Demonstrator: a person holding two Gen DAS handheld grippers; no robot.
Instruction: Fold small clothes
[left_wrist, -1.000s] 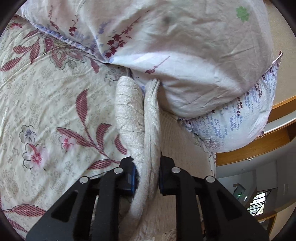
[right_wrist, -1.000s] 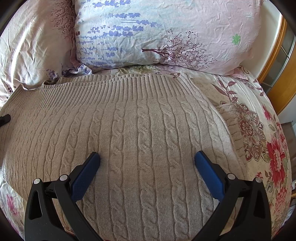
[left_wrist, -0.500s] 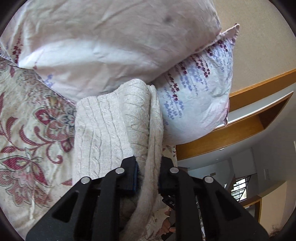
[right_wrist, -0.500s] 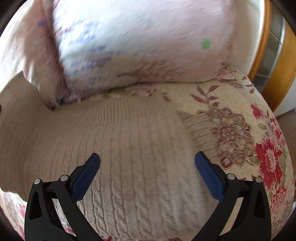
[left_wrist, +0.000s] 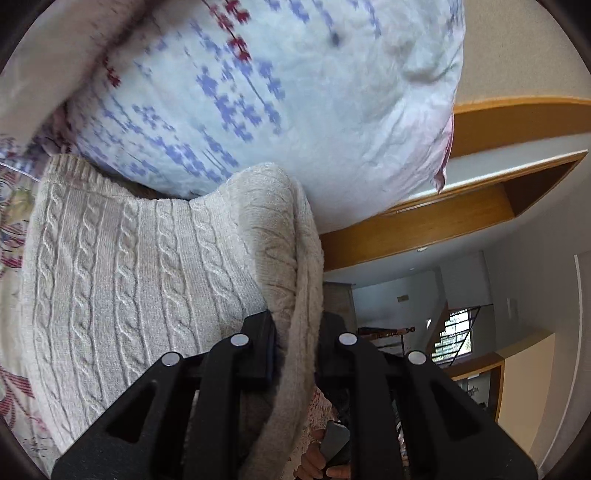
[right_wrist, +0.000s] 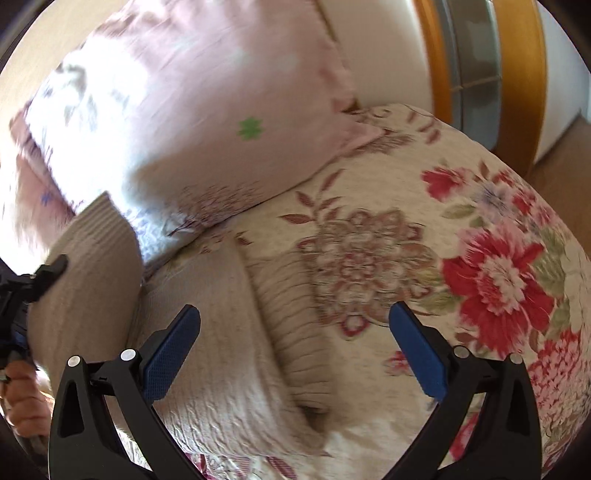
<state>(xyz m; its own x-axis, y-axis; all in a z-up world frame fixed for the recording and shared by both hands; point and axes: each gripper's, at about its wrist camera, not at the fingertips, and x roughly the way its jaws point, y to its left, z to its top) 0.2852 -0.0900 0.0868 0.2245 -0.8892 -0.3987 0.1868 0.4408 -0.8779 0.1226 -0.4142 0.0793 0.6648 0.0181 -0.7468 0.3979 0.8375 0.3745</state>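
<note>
My left gripper is clamped on a bunched edge of the cream cable-knit sweater, the knit pinched tight between its two black fingers. From that grip the sweater hangs lifted and drapes down to my left, its ribbed hem up against the blue-flowered pillow behind it. Under the gripper I can see part of my hand on the handle.

My right gripper is spread wide with nothing between its blue pads; it hovers over the rest of the sweater, which lies rumpled on the flowered bedspread. A ribbed part, probably a cuff or sleeve though the blur makes it hard to be sure, lies between the two pads on the bed. At the left edge of that view the raised flap of the sweater stands up, with the tip of the left gripper showing at its edge. A pink pillow with a small green clover mark sits behind, touching the bedspread, and a wooden frame stands past the bed on the right.
</note>
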